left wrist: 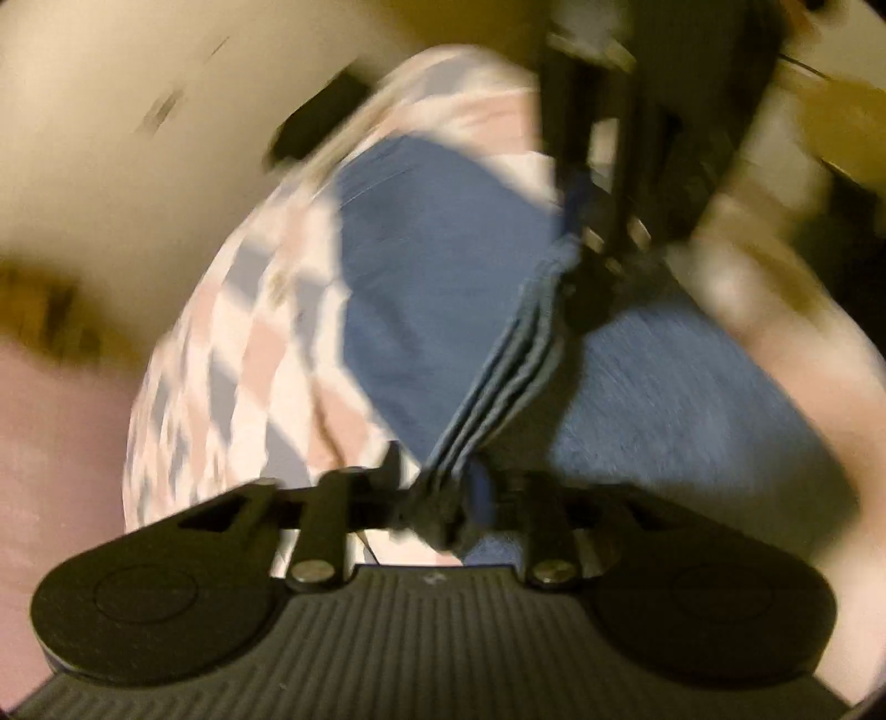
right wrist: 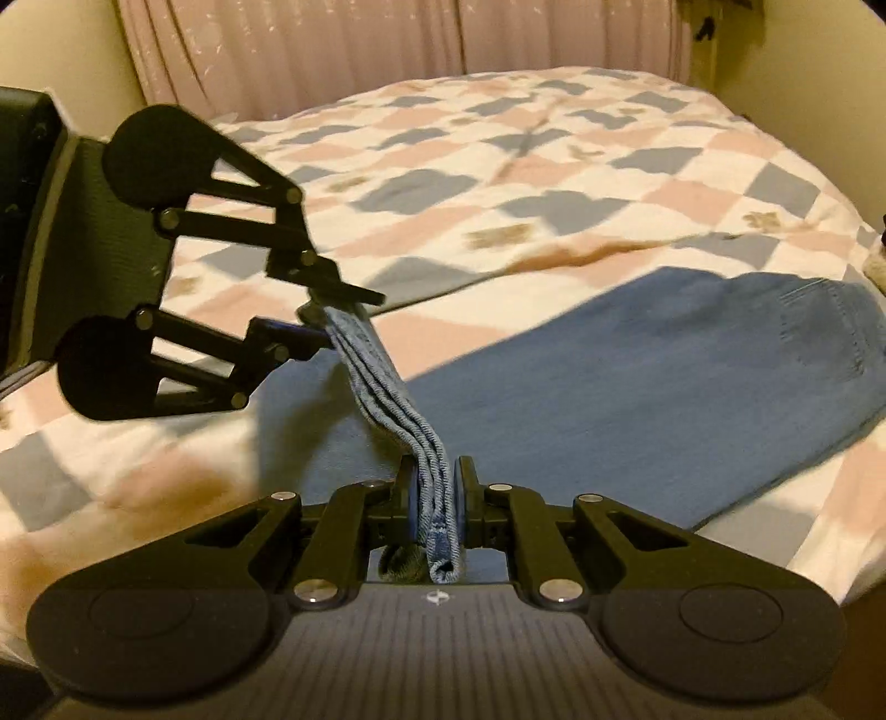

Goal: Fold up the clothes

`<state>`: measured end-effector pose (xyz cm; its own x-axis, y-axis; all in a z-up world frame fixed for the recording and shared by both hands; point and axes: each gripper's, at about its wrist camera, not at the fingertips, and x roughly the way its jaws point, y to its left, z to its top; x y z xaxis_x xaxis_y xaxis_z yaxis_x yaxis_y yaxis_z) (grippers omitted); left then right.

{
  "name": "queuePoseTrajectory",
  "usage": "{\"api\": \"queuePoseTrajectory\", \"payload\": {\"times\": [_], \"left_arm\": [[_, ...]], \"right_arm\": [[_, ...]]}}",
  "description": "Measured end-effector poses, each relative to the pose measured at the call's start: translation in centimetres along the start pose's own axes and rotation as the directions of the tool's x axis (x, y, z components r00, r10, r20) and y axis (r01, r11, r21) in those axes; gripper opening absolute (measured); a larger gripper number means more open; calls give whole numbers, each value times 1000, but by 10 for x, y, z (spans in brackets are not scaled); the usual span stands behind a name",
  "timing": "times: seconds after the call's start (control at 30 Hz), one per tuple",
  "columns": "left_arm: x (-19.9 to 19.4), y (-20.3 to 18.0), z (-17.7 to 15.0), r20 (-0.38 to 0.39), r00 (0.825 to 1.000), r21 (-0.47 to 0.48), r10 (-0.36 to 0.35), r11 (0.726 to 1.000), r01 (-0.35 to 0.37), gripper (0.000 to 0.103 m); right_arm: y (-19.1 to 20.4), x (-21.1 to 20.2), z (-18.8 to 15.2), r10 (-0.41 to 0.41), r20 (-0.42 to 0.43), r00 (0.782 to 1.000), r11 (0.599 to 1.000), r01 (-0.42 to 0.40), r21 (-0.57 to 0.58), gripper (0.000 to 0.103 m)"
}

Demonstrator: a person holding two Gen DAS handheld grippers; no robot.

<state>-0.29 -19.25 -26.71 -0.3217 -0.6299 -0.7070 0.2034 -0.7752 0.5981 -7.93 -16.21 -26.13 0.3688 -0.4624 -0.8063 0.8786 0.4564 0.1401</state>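
Observation:
Blue jeans (right wrist: 637, 376) lie spread across a checked bedspread (right wrist: 498, 166). A stacked, layered edge of the denim (right wrist: 387, 399) is lifted off the bed and stretched taut between both grippers. My right gripper (right wrist: 434, 490) is shut on one end of it. My left gripper (right wrist: 326, 321) comes in from the left and clamps the other end. The left wrist view is blurred. It shows the left gripper (left wrist: 437, 498) holding the denim edge (left wrist: 498, 360), with the right gripper (left wrist: 581, 266) above it at the upper right. The jeans (left wrist: 432, 288) lie on the bed below.
Pink curtains (right wrist: 332, 44) hang behind the bed's far side. A cream wall (left wrist: 111, 138) runs beside the bed. A pale blurred shape (left wrist: 775, 343), perhaps an arm, crosses the right of the left wrist view. The bedspread (left wrist: 232, 343) extends past the jeans.

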Motion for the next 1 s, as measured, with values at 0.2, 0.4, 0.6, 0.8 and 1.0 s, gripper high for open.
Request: {"api": "queuePoseTrajectory", "payload": {"times": [0.2,0.4,0.6,0.8,1.0], "left_arm": [[59,52,37,-192,978,-643,-87,764,-58,46],[66,27,4,-345,909,-860,-233,467,-207,46],[45,-1,-18,-388,873,-903,-296,310,-297,46],[34,-6,-21,-392,867,-911,-309,259,-320,46],[41,11,9,-382,886,-910,-262,275,-311,48]], "right_arm": [[-161,91,10,114,-175,978,989,-95,112,11],[-228,130,3,416,-241,877,893,-344,291,24],[-239,149,11,550,-213,808,796,-430,426,43],[-217,145,39,419,-248,874,891,-342,299,11],[-240,79,87,314,-91,945,945,-301,131,9]]}}
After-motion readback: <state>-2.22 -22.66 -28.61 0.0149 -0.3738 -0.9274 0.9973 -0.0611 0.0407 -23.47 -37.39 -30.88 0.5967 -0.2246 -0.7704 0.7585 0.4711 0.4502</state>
